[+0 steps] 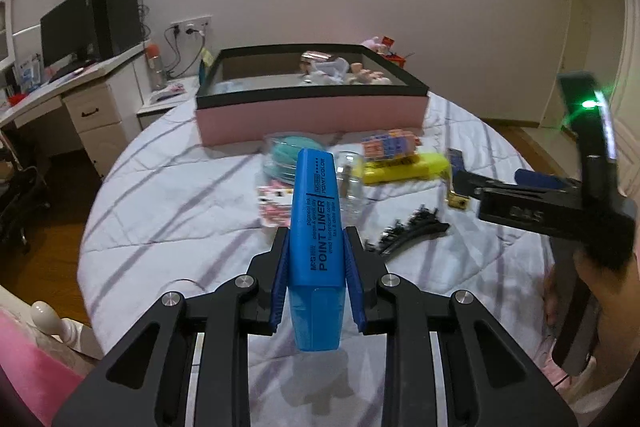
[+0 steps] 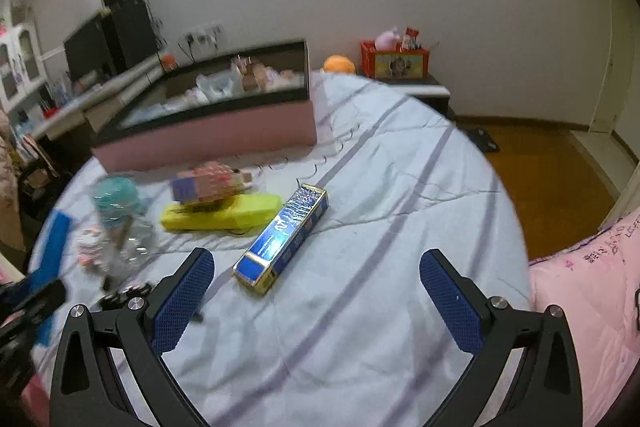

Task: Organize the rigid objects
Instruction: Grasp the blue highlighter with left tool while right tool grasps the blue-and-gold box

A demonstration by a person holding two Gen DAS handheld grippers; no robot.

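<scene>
Holding item one: a blue highlighter (image 1: 316, 227), clamped between the blue pads of my left gripper (image 1: 316, 267), its barrel pointing away from me over the bed (image 1: 160, 227). Printed on the barrel: "POINT LINER", "POINT COLOR", a small "M&G" mark, and finer lines I read only in part ("pigment ink", "vivid fluorescent color").

Item two: my right gripper (image 2: 316, 299), pads wide apart with nothing between them, hanging over the striped bedspread. In the left wrist view it shows at the right edge with a green light, its body marked with letters too blurred to read.

Item three: a blue and gold box (image 2: 282, 239), lying flat just beyond the right gripper; its lettering is not legible.

Item four: a yellow case (image 2: 224, 213), left of the blue box, touching it at one corner, with a multicoloured cube (image 2: 204, 185) on top.

Item five: a clear jar (image 1: 350, 183) and a teal roll (image 1: 282, 155), far side of the highlighter.

Item six: a black hair clip (image 1: 408, 231), near right of the highlighter.

Item seven: a pink storage box with black rim (image 1: 312, 115), far on the bed, already holding assorted things.
</scene>
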